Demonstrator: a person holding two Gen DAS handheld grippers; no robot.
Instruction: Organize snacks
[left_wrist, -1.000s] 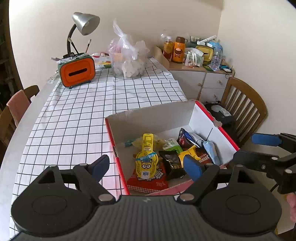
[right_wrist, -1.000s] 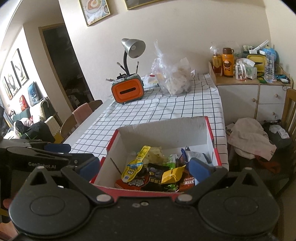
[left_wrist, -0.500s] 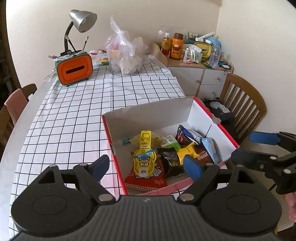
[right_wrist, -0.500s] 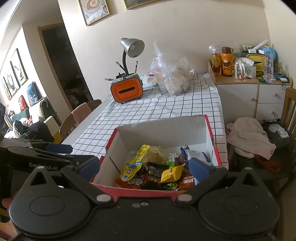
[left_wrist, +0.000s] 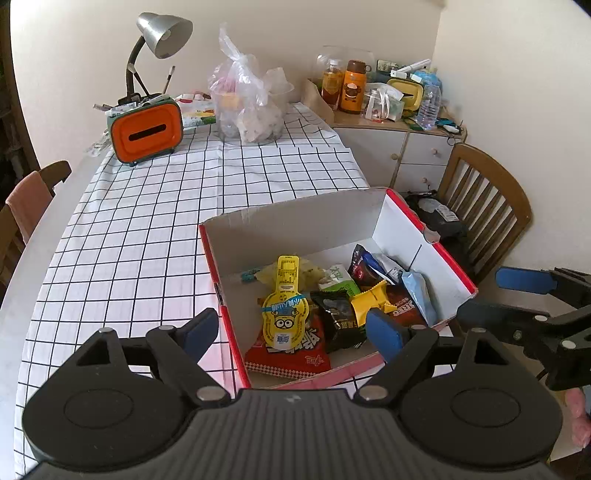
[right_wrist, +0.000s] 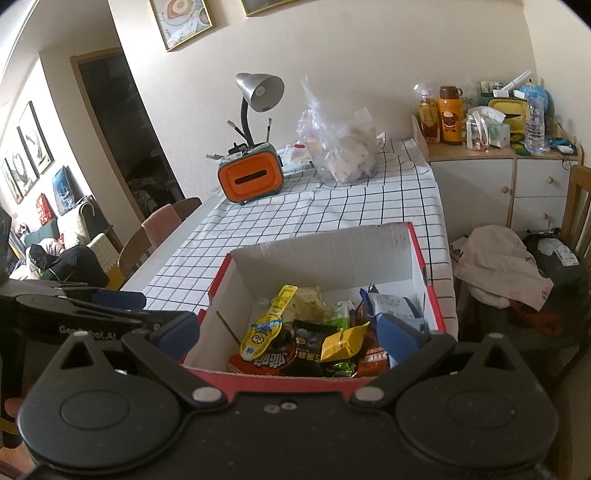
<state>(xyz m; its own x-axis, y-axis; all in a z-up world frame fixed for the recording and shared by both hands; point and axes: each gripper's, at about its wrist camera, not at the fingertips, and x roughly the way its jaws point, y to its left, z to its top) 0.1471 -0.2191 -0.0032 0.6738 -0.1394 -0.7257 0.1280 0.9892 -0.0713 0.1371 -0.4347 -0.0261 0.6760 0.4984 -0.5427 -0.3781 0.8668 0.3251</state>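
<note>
The box (left_wrist: 417, 236) of snacks (left_wrist: 284, 314) is sitting on the checked table (left_wrist: 147, 229), now a bit farther from both tongs than before. The left tongs (left_wrist: 291, 330) and right tongs (right_wrist: 288, 330) are spread wide, holding nothing, at 6 o'clock of the box.

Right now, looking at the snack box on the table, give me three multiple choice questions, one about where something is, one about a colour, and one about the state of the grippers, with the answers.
1. Where is the yellow minion pouch?
A. inside the red box
B. beside the lamp
C. on the chair

2. What colour is the slotted holder under the lamp?
A. blue
B. orange
C. white

3. How do the left gripper and right gripper stand?
A. both shut on snacks
B. one holds the box
C. both open, holding nothing

Answers: A, it lies atop the packets in the box; B, its front is orange; C, nothing sits between either's fingers.
</note>
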